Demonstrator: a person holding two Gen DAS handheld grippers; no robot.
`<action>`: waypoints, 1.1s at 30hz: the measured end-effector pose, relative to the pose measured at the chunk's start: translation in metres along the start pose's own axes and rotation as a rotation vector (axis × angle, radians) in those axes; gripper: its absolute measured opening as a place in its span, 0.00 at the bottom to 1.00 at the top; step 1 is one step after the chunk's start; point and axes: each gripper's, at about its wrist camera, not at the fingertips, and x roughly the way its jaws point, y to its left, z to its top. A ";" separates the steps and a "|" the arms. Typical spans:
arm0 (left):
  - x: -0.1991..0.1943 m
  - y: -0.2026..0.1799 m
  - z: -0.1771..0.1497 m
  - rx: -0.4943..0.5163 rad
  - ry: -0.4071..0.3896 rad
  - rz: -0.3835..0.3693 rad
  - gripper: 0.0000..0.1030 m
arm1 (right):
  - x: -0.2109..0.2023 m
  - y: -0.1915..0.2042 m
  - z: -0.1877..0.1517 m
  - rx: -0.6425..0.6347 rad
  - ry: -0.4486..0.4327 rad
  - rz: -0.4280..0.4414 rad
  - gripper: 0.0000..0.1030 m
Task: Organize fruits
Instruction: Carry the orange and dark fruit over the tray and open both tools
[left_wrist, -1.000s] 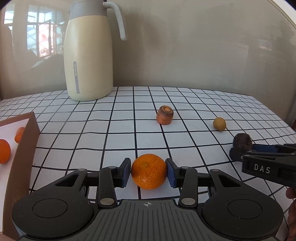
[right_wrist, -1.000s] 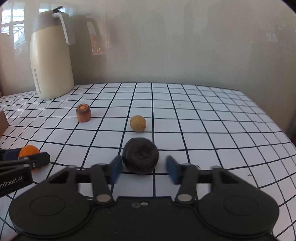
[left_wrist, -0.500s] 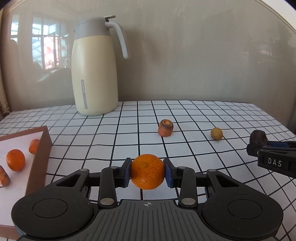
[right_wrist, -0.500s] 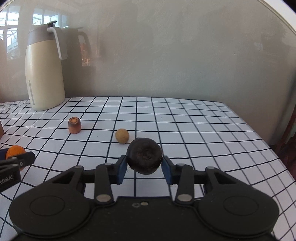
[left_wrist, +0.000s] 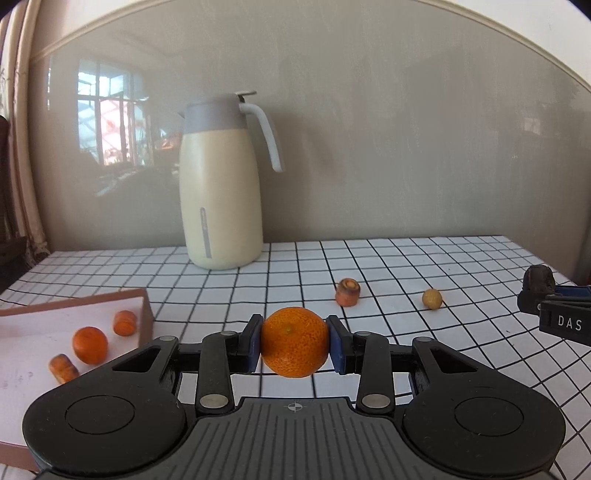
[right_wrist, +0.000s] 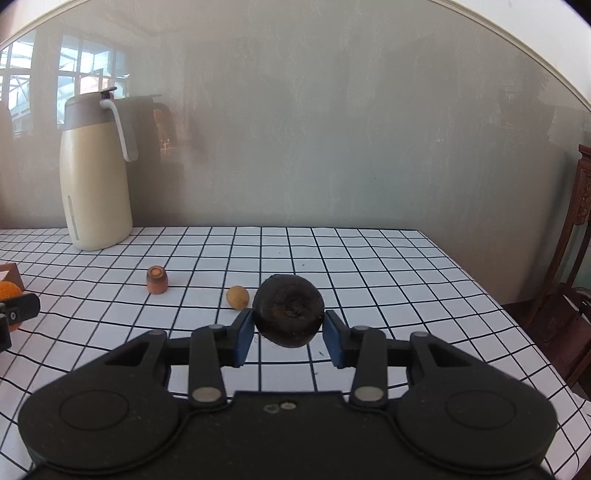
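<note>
Orange and round, the mandarin (left_wrist: 294, 341) is sitting pinched between the blue pads of the left claw (left_wrist: 294, 343), which is holding it clear above the gridded surface (left_wrist: 406, 332). A second ago this fruit was resting low against the cloth; now it is riding higher, and more of the wall and the whole cream jug (left_wrist: 221, 184) are showing behind it. The brown-edged box (left_wrist: 146, 314) at the near left is also showing more of its white floor, where a small mandarin (left_wrist: 89, 344) and two carrot stubs (left_wrist: 125, 322) are lying.

The right claw (right_wrist: 288, 328) is squeezing a dark, wrinkled fruit (right_wrist: 289, 311) between its pads. Earlier the pads were standing apart from it while it lay on the cloth; now they are pressing its sides and it is hanging above the surface. Just left of it and farther back, a small yellowish fruit (right_wrist: 237, 297) is lying on the grid, with a carrot piece (right_wrist: 157, 280) standing farther left.

In the left view the right claw is being cut off at the right edge, only its tip and the dark fruit's top showing. In the right view the left claw and its mandarin are being clipped at the left edge. What kind of fruit the dark one is stays hard to make out.
</note>
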 end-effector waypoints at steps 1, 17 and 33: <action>-0.004 0.004 0.001 -0.005 -0.006 0.003 0.36 | -0.004 0.003 0.001 -0.004 -0.006 0.003 0.31; -0.043 0.087 0.004 -0.049 -0.056 0.118 0.36 | -0.031 0.082 0.017 -0.086 -0.065 0.118 0.31; -0.067 0.159 -0.003 -0.088 -0.073 0.220 0.36 | -0.048 0.157 0.021 -0.174 -0.102 0.247 0.31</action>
